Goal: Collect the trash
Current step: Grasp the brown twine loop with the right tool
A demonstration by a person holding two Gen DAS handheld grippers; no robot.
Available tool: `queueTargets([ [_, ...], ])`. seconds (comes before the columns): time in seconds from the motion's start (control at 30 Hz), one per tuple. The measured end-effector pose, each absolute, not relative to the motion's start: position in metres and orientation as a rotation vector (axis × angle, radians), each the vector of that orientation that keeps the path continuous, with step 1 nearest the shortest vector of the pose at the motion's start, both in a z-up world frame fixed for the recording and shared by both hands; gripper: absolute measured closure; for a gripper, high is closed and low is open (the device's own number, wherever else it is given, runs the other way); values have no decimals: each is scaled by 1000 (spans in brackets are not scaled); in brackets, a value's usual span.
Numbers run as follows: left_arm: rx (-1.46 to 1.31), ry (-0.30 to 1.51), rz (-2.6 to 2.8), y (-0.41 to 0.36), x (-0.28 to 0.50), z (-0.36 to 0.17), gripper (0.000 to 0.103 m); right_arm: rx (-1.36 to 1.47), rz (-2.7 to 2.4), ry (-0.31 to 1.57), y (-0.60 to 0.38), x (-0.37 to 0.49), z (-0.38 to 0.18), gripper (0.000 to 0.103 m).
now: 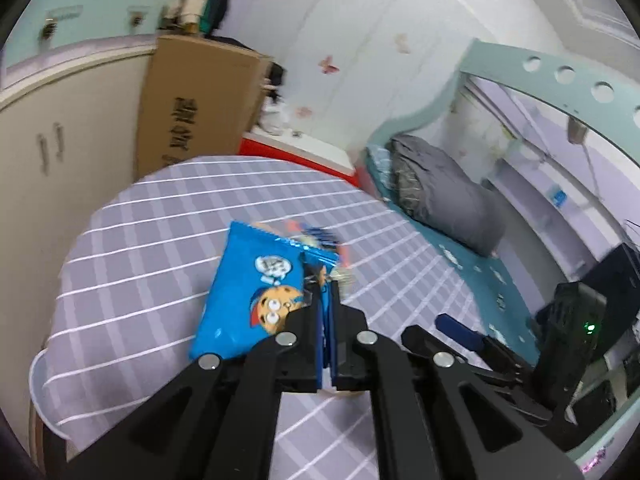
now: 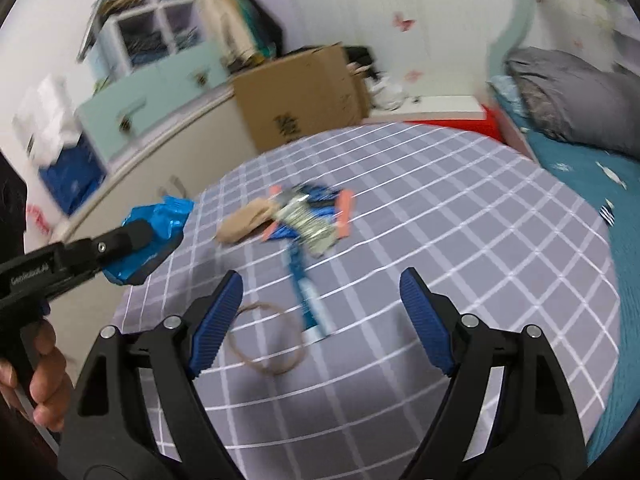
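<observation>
My left gripper [image 1: 326, 286] is shut on the edge of a blue cookie bag [image 1: 244, 296], lifted over the grey checked table [image 1: 160, 208]. In the right wrist view the same bag [image 2: 160, 228] hangs in the left gripper [image 2: 138, 240] at the table's left edge. My right gripper [image 2: 320, 276] stands open above the table with nothing between its pads. Under and beyond it lie a thin blue stick-shaped wrapper [image 2: 306, 292], a rubber band loop [image 2: 266, 340], a crumpled blue and silver wrapper [image 2: 310, 218], orange scraps [image 2: 346, 210] and a beige scrap [image 2: 244, 222].
A cardboard box [image 2: 300, 92] stands behind the table against pale cabinets [image 2: 152, 96]. A red-sided box [image 2: 490, 118] and a bed with a grey duvet [image 2: 572, 96] are at the right. A hand [image 2: 44, 380] holds the left gripper's handle.
</observation>
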State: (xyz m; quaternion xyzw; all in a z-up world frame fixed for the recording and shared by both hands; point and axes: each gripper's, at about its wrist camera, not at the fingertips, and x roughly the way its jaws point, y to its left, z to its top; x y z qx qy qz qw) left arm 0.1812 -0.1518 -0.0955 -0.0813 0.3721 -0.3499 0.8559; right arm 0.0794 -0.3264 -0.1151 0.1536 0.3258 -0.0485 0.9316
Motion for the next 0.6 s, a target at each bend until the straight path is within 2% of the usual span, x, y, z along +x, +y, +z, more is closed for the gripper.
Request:
queueTargets([
  [0.13, -153, 777, -663, -126, 177, -102, 101, 240, -40, 728, -293, 89, -125, 33],
  [0.27, -117, 782, -628, -114, 174, -109, 101, 198, -3, 785, -272, 101, -137, 51],
  [0.4, -88, 794, -606, -108, 175, -116, 101, 145, 3, 828, -259, 110, -146, 62],
  [0.43, -89, 795, -607, -108, 175, -117, 101, 131, -2, 839, -256, 112, -147, 69],
  [0.53, -101, 801, -615, -103, 176, -120, 101, 87, -14, 875, -250, 116, -155, 70],
  [0.6, -109, 798, -620, -98, 175, -120, 101, 10, -40, 884, -242, 117, -155, 76],
])
